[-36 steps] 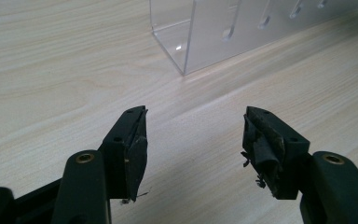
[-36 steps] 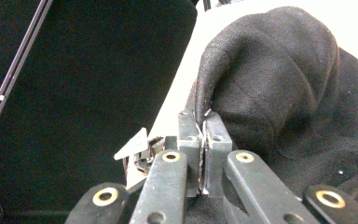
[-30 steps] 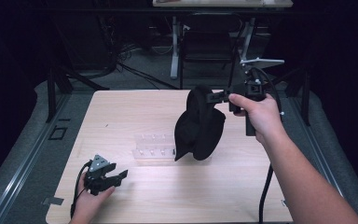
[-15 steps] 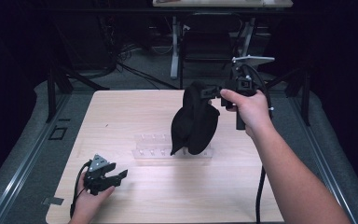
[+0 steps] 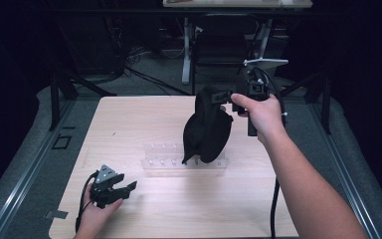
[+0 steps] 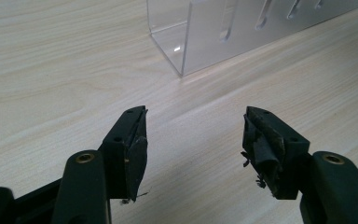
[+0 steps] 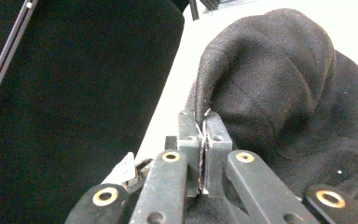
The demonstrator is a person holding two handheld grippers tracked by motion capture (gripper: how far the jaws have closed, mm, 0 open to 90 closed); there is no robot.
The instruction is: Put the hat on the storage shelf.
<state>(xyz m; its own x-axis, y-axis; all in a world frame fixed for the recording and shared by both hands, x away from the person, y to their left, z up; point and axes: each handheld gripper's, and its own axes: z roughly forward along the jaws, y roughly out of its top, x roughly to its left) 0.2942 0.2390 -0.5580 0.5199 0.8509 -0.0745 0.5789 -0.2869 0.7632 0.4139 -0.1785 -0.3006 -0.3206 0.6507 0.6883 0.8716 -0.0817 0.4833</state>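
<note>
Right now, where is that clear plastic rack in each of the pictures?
High view: the clear plastic rack lies mid-table, partly behind the hanging black cloth.
Left gripper view: its near corner stands at top centre, beyond the open jaws.
Right gripper view: I cannot make it out; the cloth is pinched in the jaws.
Shared landmark: the light wooden table.

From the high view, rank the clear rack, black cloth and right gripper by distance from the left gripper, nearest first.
1. Clear rack, just ahead and right of the left gripper.
2. Black cloth, hanging over the rack's right end.
3. Right gripper, far right, raised.
</note>
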